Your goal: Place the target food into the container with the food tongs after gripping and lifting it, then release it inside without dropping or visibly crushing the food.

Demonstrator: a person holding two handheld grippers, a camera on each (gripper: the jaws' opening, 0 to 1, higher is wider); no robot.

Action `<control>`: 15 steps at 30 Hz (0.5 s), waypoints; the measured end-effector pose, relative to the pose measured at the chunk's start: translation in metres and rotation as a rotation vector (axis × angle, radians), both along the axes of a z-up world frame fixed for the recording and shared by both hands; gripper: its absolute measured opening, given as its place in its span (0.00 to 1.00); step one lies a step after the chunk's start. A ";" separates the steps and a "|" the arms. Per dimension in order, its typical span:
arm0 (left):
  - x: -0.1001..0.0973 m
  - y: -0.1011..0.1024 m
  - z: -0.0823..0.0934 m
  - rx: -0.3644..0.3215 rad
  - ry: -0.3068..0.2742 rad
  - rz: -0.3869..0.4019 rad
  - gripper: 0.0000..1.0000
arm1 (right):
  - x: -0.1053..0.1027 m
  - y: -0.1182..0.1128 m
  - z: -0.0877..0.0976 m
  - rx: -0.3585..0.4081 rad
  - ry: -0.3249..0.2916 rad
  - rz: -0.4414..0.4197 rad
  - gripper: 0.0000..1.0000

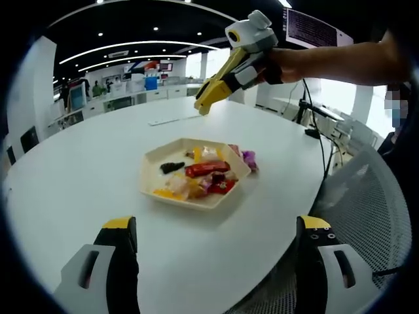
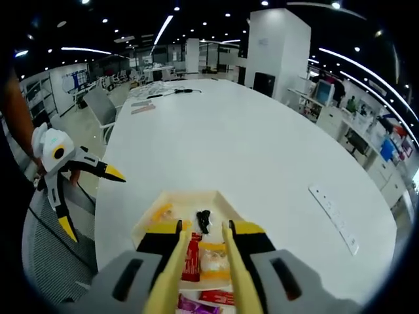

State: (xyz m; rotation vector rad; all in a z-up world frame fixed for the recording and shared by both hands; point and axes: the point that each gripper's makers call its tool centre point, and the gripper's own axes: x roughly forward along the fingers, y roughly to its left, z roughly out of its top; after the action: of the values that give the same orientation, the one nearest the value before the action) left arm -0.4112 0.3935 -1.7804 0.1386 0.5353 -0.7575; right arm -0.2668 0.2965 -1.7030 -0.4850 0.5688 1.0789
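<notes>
Meanwhile, the left gripper view is looking across the round white table [image 1: 78, 176] at a shallow, cream-coloured hexagonal tray [image 1: 152, 161] lying near the table's edge, heaped with glossy wrapped sweets; a long red wrapper [image 1: 207, 169] is lying across the middle and a purple one [image 1: 249, 157] is sitting just outside the rim. The left tongs [image 1: 219, 229] are standing wide open and holding nothing, short of the tray. The right tongs [image 1: 204, 104] are hanging above the far side of the table, apparently almost closed. The right gripper view is looking straight down over the tray [image 2: 186, 195], its own yellow tongs [image 2: 203, 226] narrowly parted over the sweets, gripping nothing that can be made out. The left tongs [image 2: 95, 199] are showing splayed wide beside a mesh chair [image 2: 49, 252].
</notes>
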 end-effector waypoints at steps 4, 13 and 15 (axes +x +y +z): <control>0.001 0.000 0.001 0.004 -0.010 -0.001 0.97 | 0.000 -0.012 0.003 0.007 -0.012 -0.021 0.28; 0.009 0.012 0.009 -0.013 -0.045 0.058 0.98 | -0.005 -0.048 -0.002 0.003 -0.013 -0.066 0.28; 0.009 0.010 0.014 -0.044 -0.059 0.058 0.99 | -0.007 -0.056 -0.004 0.003 -0.015 -0.077 0.28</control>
State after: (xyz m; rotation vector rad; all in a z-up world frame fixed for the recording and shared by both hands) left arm -0.4019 0.4035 -1.7662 0.1034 0.4648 -0.7058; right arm -0.2741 0.2401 -1.7069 -0.4649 0.5680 1.0014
